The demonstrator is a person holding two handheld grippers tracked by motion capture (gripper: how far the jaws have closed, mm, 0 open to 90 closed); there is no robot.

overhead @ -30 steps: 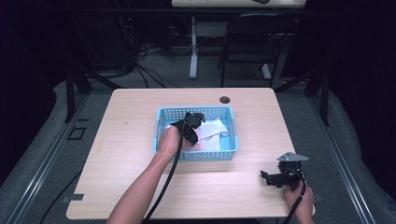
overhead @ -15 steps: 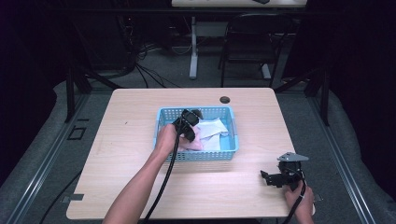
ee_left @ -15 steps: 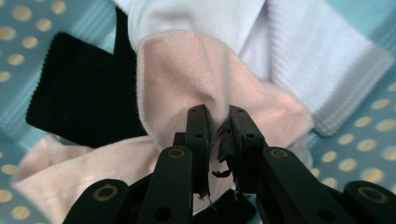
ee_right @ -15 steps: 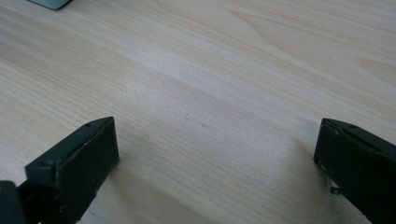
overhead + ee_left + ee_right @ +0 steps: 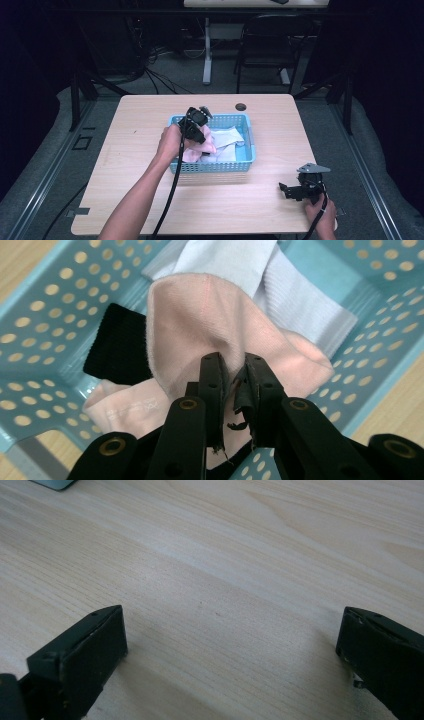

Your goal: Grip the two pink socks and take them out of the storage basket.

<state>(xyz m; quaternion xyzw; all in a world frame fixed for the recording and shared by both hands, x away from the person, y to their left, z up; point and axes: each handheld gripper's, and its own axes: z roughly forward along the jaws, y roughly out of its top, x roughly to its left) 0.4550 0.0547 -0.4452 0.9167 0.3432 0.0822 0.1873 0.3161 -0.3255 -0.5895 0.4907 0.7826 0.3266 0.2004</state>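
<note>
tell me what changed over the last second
The left gripper has shifted slightly toward the basket's left side and is shut on the pink sock, which looks bunched higher now. The right gripper stayed open on the table.

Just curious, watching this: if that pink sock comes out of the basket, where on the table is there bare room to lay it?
Bare wood lies left of the blue basket out to the table edge, and in front of it, between the forearm and the right gripper. The basket is crowded: pink sock, white sock, black sock, left gripper.
</note>
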